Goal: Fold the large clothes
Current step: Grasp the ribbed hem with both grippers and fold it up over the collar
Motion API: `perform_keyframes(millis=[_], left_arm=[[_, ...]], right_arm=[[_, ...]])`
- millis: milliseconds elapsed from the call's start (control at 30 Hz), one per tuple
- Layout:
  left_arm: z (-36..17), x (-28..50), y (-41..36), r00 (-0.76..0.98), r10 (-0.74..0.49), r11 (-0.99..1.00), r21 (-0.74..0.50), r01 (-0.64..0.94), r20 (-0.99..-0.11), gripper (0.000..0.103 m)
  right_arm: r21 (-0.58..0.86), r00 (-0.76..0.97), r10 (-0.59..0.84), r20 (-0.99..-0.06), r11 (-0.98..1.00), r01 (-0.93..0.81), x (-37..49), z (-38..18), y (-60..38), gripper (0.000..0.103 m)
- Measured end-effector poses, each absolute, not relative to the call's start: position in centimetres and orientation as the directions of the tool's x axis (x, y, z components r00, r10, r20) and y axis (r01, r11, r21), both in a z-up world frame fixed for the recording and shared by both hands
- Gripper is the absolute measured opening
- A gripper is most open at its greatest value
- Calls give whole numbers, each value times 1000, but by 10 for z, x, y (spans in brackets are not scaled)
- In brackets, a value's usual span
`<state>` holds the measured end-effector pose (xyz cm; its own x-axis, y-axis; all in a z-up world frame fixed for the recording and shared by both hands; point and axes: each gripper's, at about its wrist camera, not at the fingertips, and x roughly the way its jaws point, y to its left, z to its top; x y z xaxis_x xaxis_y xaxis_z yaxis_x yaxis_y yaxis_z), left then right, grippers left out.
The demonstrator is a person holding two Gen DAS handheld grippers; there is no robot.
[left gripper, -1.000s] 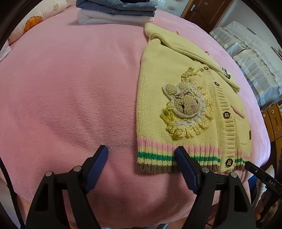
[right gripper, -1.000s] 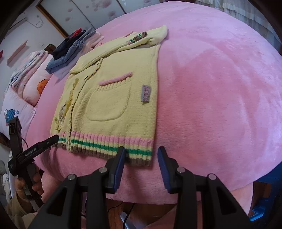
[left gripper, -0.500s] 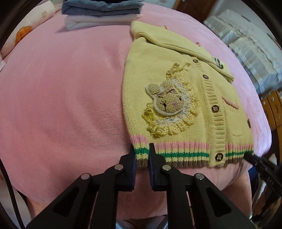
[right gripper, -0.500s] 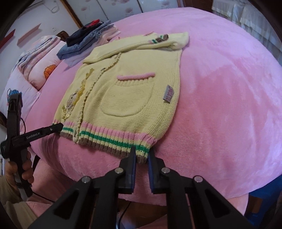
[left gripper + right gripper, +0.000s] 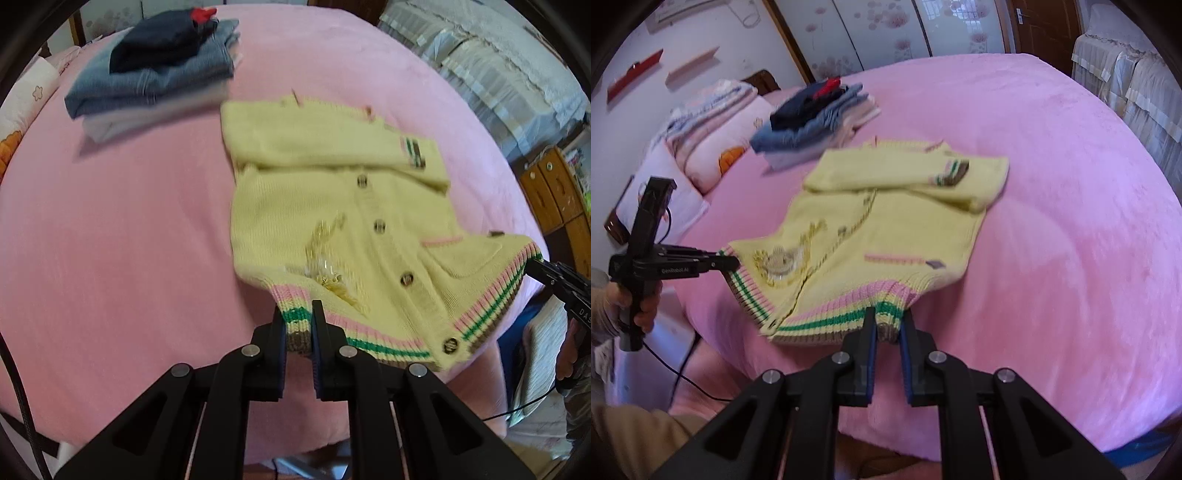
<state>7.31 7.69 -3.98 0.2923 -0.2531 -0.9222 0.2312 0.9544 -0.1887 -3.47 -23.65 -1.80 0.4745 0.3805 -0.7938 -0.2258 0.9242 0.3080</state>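
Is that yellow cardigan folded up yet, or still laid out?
Partly folded. The sleeves lie across the chest of the cardigan, while each tool, left and right, pinches the striped hem, lifted off the bed.

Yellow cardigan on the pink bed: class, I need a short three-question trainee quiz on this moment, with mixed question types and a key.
1. True or false: both grippers are shut on the striped hem of the yellow cardigan.
2. Multiple choice: the stack of folded clothes lies (A) on top of the cardigan, (B) beyond the cardigan on the pink bed, (C) on the floor.
3. Fill in: the folded sleeves lie across the cardigan's ____ end, away from the hem.

Key
1. True: the left gripper and the right gripper each pinch a hem corner.
2. B
3. collar
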Motion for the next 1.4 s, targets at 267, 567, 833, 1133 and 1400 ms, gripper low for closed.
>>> perform_keyframes(millis=[267,567,833,1133,1400], left_arm=[[-16,191,78,383,-219,972,-165,169,-897,9],[-80,283,77,332,-140,990,-121,78,-933,44],[-97,277,61,289,-133,969,-63,238,-948,44],[-102,275,61,282,-169,956,-88,278,-944,44],[-118,277,81,299,-217,964,-155,217,-929,12]], right_arm=[[381,522,396,-755,913,-142,80,6,-266,9],[373,517,305,-799,927,30,163,-54,-290,31],[329,463,299,-834,944,-18,158,-82,-289,31],[333,419,315,-851,942,-32,183,-106,-269,31],[361,418,331,-846,933,-9,195,-120,-270,31]])
